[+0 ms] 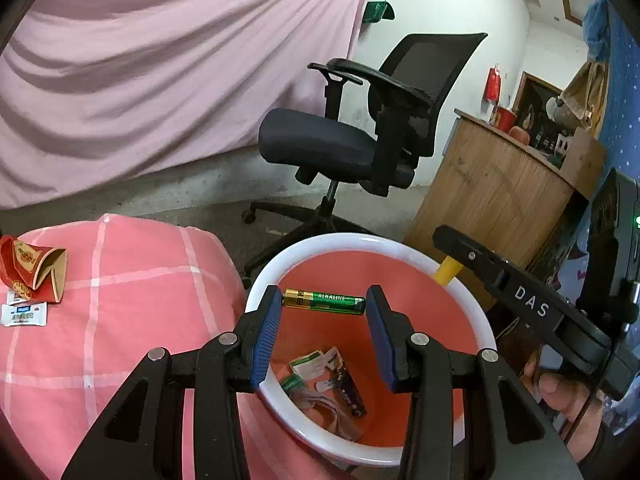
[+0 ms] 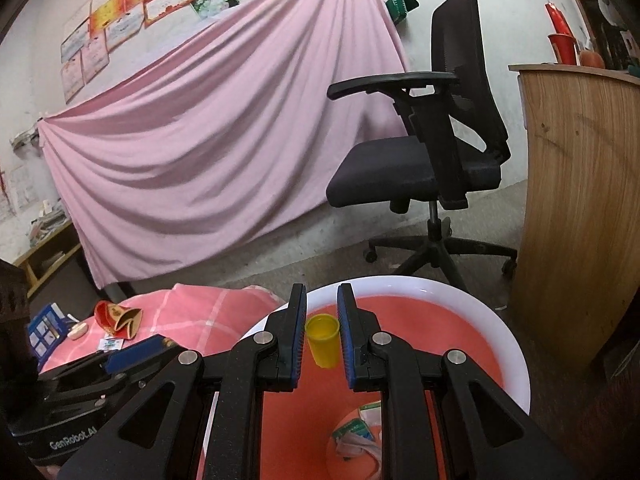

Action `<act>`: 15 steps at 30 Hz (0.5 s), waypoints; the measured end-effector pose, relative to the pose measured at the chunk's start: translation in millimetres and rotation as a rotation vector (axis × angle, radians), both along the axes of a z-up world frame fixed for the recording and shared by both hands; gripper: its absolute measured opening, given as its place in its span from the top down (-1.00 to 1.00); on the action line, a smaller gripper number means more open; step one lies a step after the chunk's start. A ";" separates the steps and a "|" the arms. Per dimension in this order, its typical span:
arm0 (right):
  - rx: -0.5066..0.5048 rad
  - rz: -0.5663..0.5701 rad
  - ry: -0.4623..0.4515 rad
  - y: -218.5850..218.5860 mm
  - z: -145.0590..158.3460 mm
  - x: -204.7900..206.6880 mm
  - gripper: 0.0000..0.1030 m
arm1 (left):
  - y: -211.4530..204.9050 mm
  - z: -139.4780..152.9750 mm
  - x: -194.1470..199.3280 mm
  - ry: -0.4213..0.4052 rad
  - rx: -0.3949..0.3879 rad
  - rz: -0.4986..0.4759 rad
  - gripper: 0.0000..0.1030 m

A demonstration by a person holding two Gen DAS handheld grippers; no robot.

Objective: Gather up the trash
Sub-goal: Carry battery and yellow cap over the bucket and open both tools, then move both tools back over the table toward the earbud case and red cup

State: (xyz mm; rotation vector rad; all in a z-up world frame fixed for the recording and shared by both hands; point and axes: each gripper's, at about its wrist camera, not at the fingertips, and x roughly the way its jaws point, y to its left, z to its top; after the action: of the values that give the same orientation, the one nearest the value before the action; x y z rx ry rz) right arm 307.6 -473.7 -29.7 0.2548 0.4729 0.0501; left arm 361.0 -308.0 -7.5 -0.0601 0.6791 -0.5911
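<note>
The left hand-held gripper (image 1: 325, 305) grips a green and gold battery (image 1: 325, 301) end to end between its blue pads, the battery lying crosswise and held directly above the open mouth of the red bin (image 1: 476, 320) with the white rim. The right hand-held gripper (image 2: 322, 326) is clamped on a small yellow tube-shaped container (image 2: 322, 339), also over the bin's mouth, near the bin's far rim. At the bottom of the bin lie several crumpled wrappers and packets (image 1: 326, 380). Left of the bin, a surface under a pink checked cloth (image 1: 120, 300) carries a flattened red and gold paper box (image 1: 34, 270) and, just beside it, a small white sachet (image 1: 24, 314). Beyond the bin stands a black office chair (image 1: 360, 140), with a wooden cabinet (image 1: 492, 200) to the bin's right and a pink sheet (image 1: 160, 72) draped along the wall behind.
</note>
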 end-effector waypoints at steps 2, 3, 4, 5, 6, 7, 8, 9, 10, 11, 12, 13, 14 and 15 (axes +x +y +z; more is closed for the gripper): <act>-0.001 -0.009 0.008 -0.6 -0.7 0.8 0.48 | 0.2 -0.7 0.6 0.001 0.006 0.001 0.26; 0.000 -0.016 0.011 -1.5 -0.9 1.3 0.39 | 0.7 -1.7 0.2 0.001 0.006 0.002 0.25; 0.002 -0.023 0.011 -1.7 -0.5 1.4 0.35 | 1.2 -1.8 0.1 0.001 0.006 0.002 0.21; 0.005 -0.026 0.012 -2.6 -0.8 1.8 0.34 | 1.0 -2.4 -0.2 0.001 0.007 0.002 0.18; 0.008 -0.035 0.016 -3.8 -0.2 2.3 0.33 | 1.4 -2.3 -0.3 0.001 0.008 0.003 0.18; 0.009 -0.042 0.016 -4.5 0.0 2.5 0.28 | 2.0 -2.2 -0.6 0.001 0.010 0.004 0.18; 0.011 -0.049 0.013 -5.4 0.5 2.3 0.16 | 2.8 -2.6 -1.1 0.000 0.013 0.005 0.18; 0.014 -0.055 0.010 -6.1 0.7 2.0 0.09 | 4.5 -1.8 -1.6 -0.003 0.016 0.010 0.18; 0.018 -0.060 0.004 -6.9 1.4 1.4 0.02 | 7.3 -1.1 -2.7 -0.009 0.015 0.019 0.18; 0.018 -0.063 -0.002 -7.0 2.2 1.0 0.01 | 10.7 0.2 -3.9 -0.017 0.011 0.030 0.18; 0.016 -0.067 -0.006 -6.9 3.0 0.5 0.01 | 14.5 1.5 -5.5 -0.029 0.009 0.046 0.18; 0.015 -0.069 -0.009 -6.5 3.7 0.2 -0.01 | 18.6 3.4 -7.6 -0.045 0.008 0.064 0.18; 0.014 -0.071 -0.013 -6.0 4.5 0.1 -0.04 | 22.4 5.4 -9.6 -0.061 0.008 0.078 0.18; 0.015 -0.073 -0.020 -5.0 5.8 -0.3 -0.08 | 25.5 7.1 -10.9 -0.073 0.009 0.088 0.17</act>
State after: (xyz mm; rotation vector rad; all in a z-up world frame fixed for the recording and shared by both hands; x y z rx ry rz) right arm 307.3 -478.8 -24.0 0.2857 0.4429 -0.0152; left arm 350.1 -282.5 -0.3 -0.0591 0.6051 -0.5033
